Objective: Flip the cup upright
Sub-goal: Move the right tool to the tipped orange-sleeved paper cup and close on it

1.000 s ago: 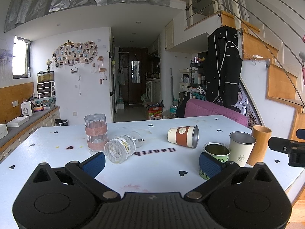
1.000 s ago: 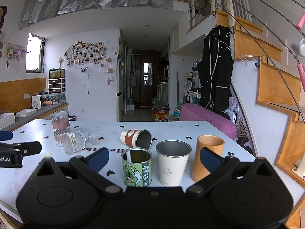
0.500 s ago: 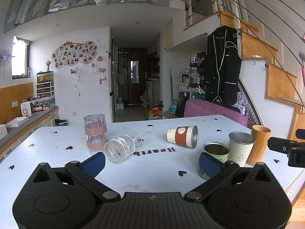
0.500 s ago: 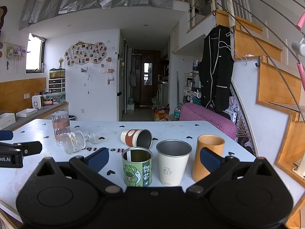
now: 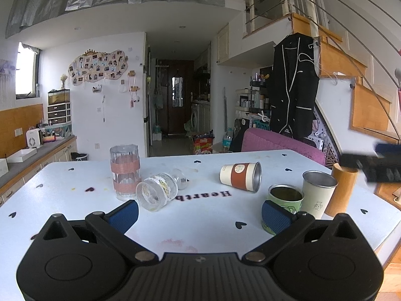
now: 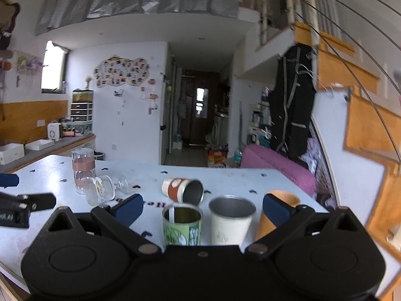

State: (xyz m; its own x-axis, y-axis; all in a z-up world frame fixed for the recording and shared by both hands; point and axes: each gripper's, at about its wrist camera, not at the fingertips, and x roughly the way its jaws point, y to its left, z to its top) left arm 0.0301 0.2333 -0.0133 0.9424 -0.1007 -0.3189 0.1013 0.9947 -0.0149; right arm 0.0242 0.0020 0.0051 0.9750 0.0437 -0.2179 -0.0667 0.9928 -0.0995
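— Is the cup up yet?

— No. The red-banded cup [image 5: 240,176] lies on its side mid-bench, mouth toward the right edge, nothing touching it. A clear glass [image 5: 157,192] is down too, nearer the left edge.

— And the grippers?

— The left gripper [image 5: 199,212] and right gripper [image 6: 202,208] both hang over the near edge, fingers spread wide and empty. The whole job is left, I'd say.
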